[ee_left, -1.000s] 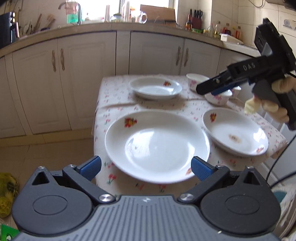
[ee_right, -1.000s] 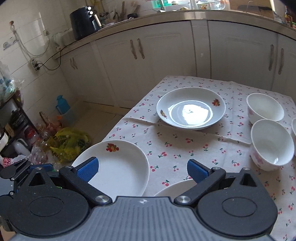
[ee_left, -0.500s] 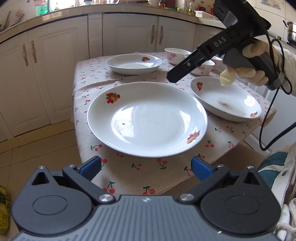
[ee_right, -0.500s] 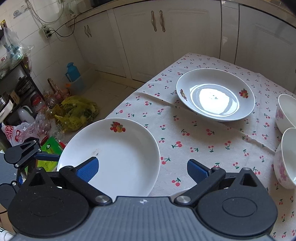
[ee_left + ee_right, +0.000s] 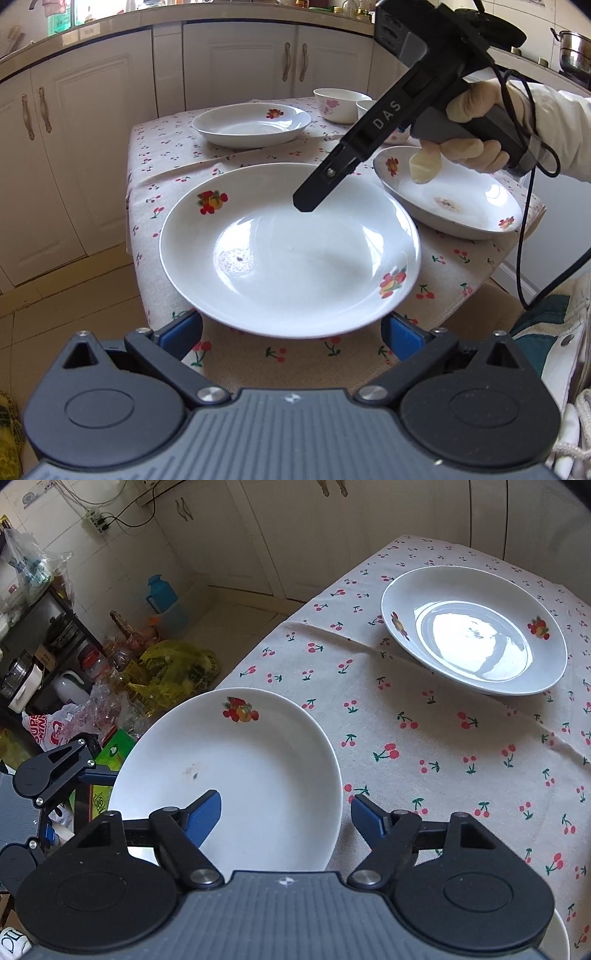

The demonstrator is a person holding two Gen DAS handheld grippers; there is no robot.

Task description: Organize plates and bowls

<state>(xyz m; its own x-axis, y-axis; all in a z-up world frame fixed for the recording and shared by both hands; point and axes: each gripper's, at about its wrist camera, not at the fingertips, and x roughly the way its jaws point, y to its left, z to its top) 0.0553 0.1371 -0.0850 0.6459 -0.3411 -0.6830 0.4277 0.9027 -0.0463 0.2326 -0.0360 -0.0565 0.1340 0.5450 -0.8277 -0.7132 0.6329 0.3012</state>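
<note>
Plate: white ceramic deep plate with fruit decals (image 5: 291,251) lies at the near table corner, within easy reach.
Left gripper (image 5: 291,334): spread, flanking its near rim.
Right gripper (image 5: 286,818): spread, straddling its rim, probably to pinch it.

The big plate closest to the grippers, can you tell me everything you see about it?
The big plate is round, white and glossy, probably ceramic, with two fruit pictures on its rim and a small dark speck inside. It lies flat on the cherry tablecloth, poking over the table's near edge. Nothing lies in it. The right gripper hovers open over it.
</note>
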